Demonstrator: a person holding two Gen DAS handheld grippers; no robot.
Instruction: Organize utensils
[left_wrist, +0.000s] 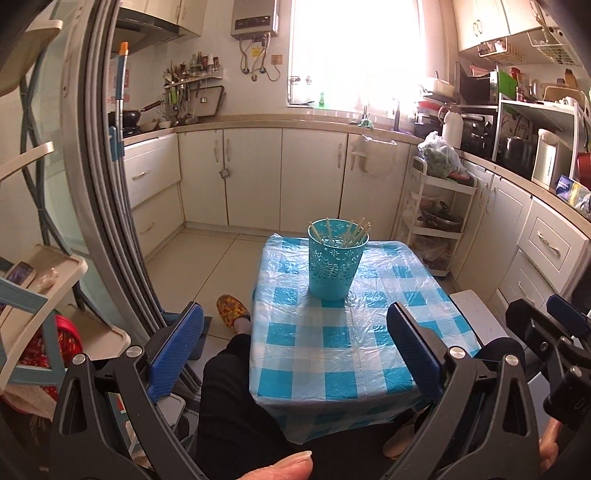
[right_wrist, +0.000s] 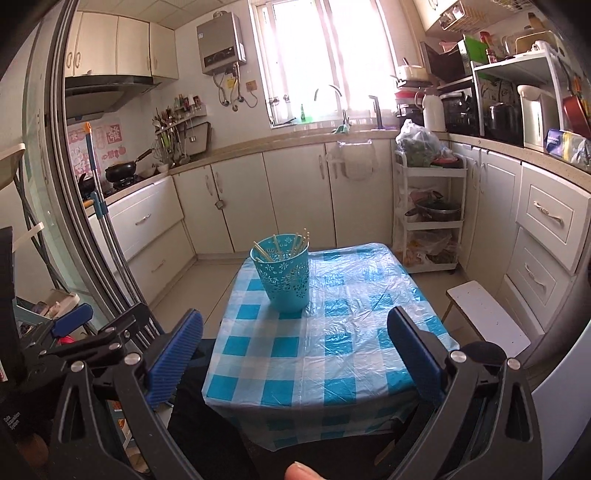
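A turquoise perforated cup (left_wrist: 335, 261) stands upright on the far half of a small table with a blue-and-white checked cloth (left_wrist: 325, 343). Several pale chopsticks (left_wrist: 351, 232) stand in it. My left gripper (left_wrist: 295, 339) is open and empty, held above the table's near edge, well short of the cup. In the right wrist view the cup (right_wrist: 284, 275) stands at the table's far left, chopsticks (right_wrist: 295, 243) inside. My right gripper (right_wrist: 295, 343) is open and empty over the near part of the cloth (right_wrist: 332, 350). Each gripper shows at the other view's edge.
A white stool (right_wrist: 487, 317) stands right of the table. A white tiered cart (right_wrist: 428, 206) with pots and bags stands at the back right. Kitchen cabinets (left_wrist: 258, 177) line the back and right. A sliding door frame (left_wrist: 107, 184) and shelves stand at the left. My legs and a slipper (left_wrist: 232, 308) are under the table's left side.
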